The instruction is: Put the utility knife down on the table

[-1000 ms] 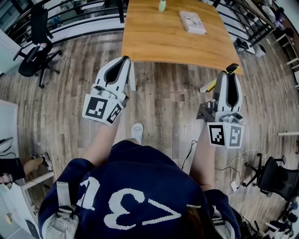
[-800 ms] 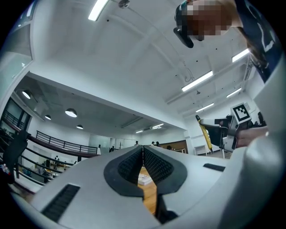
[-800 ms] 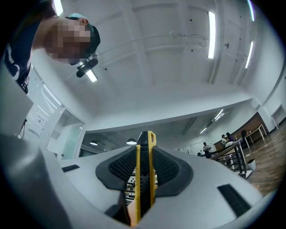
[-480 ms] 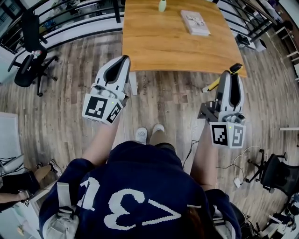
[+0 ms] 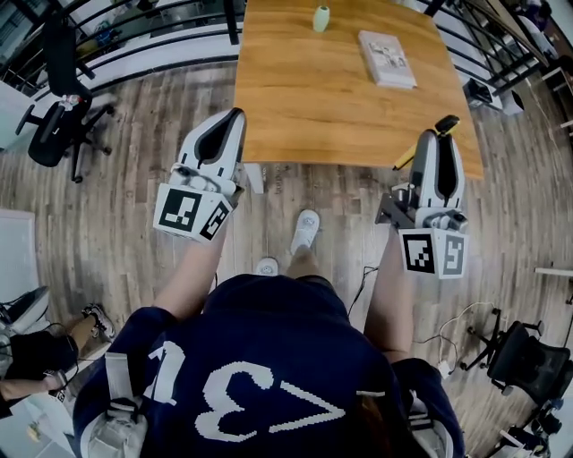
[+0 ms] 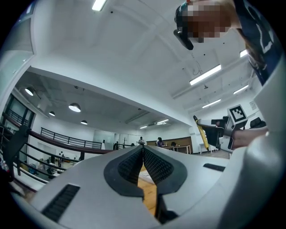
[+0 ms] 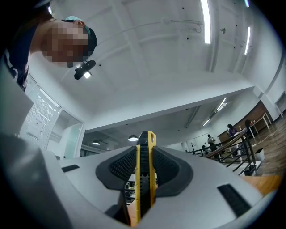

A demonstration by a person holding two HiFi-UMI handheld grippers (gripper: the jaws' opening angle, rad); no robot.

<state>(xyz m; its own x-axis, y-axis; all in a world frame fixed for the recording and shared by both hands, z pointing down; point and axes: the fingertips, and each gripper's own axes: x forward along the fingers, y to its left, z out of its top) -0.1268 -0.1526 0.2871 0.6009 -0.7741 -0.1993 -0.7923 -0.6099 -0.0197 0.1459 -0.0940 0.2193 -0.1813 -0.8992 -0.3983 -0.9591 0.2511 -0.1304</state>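
Note:
A yellow and black utility knife (image 7: 144, 179) stands clamped between the pads of my right gripper (image 7: 144, 167), its tip poking out above them. In the head view the knife (image 5: 445, 125) sticks out of the right gripper (image 5: 439, 148) over the near right edge of the wooden table (image 5: 340, 89). My left gripper (image 5: 226, 130) is shut with nothing in it, at the table's near left corner. Its pads meet in the left gripper view (image 6: 143, 163), where the knife (image 6: 202, 134) shows at the right.
A book (image 5: 387, 58) and a small green bottle (image 5: 320, 18) lie at the table's far side. Black office chairs (image 5: 55, 98) stand on the wooden floor at the left, and another chair (image 5: 524, 362) at the lower right. Railings run behind the table.
Both grippers have come closer to the table, and the knife tip now reaches over its near edge. The person has stepped forward. Neither gripper's jaws have moved.

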